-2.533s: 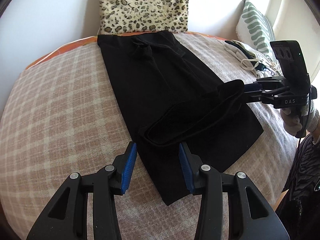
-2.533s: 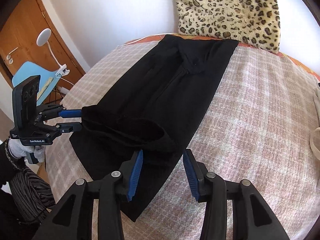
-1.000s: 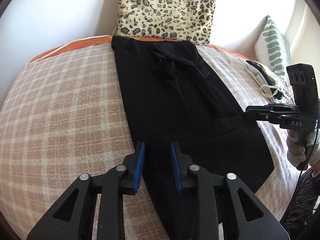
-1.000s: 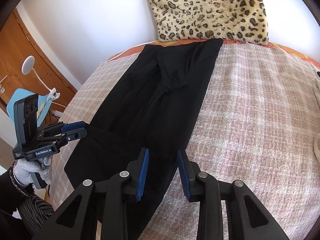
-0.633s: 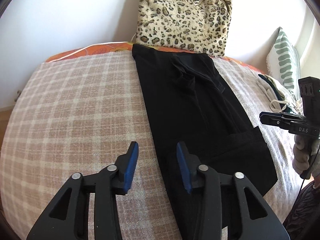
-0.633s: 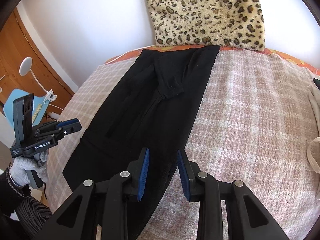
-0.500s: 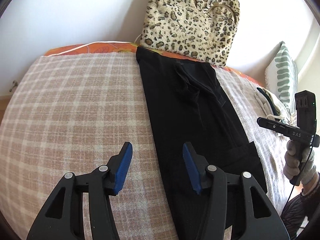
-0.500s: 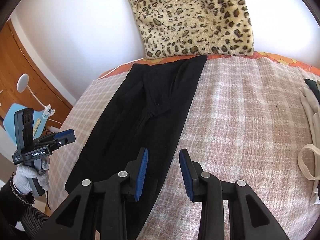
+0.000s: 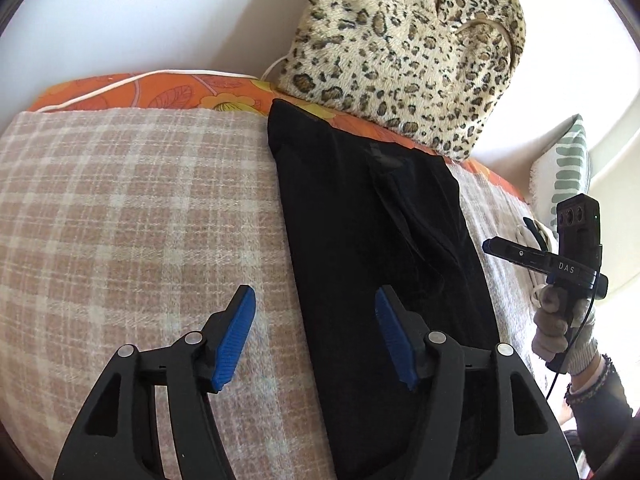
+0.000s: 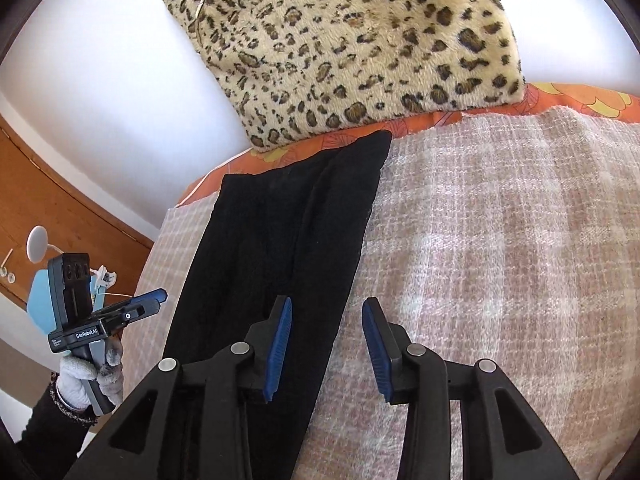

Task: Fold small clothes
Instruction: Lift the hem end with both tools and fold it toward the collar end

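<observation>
A long black garment (image 9: 360,220) lies flat along the checked blanket (image 9: 120,200), its far end at the leopard cushion. My left gripper (image 9: 314,292) hovers over the garment's left edge. Its jaws are opening, with nothing pressed between the blue pads (image 9: 234,334). My right gripper (image 10: 328,302) hangs over the garment's (image 10: 280,220) right edge, jaws also opening and empty. Each gripper shows side-on in the other's view, held in a gloved hand: the right gripper (image 9: 490,246) and the left gripper (image 10: 158,298). The garment's near end is hidden under the fingers.
A leopard-print cushion (image 9: 404,52) leans on the white wall at the far end. An orange floral sheet (image 9: 160,92) shows under the blanket. A green-striped pillow (image 9: 568,168) and light clothes (image 9: 532,232) lie at the right. A wooden door (image 10: 40,200) and white lamp (image 10: 36,244) stand left.
Both grippers laid down and let go of the lifted near end, then moved along the garment towards the cushion. Their jaws have widened, the left one more.
</observation>
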{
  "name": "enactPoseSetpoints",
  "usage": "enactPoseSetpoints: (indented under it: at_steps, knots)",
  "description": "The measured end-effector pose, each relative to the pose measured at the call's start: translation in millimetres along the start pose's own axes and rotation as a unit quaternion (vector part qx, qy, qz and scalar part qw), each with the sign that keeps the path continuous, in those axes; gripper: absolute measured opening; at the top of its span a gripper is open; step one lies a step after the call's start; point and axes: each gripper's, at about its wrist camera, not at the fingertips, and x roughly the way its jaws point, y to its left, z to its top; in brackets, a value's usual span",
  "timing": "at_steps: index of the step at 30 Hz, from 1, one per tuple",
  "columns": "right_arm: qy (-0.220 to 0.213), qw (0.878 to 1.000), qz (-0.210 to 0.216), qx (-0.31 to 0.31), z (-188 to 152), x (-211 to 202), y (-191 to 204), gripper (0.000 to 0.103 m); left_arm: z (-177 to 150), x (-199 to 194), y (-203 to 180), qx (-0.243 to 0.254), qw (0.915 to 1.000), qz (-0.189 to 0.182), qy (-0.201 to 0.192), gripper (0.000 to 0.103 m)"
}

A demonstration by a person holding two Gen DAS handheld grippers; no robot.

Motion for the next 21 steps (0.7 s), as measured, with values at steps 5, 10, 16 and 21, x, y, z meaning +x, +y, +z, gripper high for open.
enactPoseSetpoints:
  at_steps: [5, 10, 16, 21]
  knots:
    - [-0.001, 1.0, 0.017, 0.009, 23.9, 11.6, -11.3, 0.04, 27.4, 20.7, 25.4, -0.04, 0.9986, -0.033, -0.005, 0.062]
    - [-0.006, 0.999, 0.03, 0.015, 47.2, 23.3, -16.7, 0.04, 56.0, 38.6, 39.8, -0.062, 0.9966, -0.049, -0.021, 0.062]
    - [-0.004, 0.999, 0.033, 0.022, 73.5, 47.3, -28.7, 0.04, 89.3, 57.6, 43.3, -0.059, 0.9963, -0.052, -0.035, 0.062]
    - [-0.013, 0.998, 0.046, 0.029, 93.0, 58.1, -37.2, 0.037, 108.5, 70.0, 39.2, -0.045, 0.9972, -0.044, -0.04, 0.06]
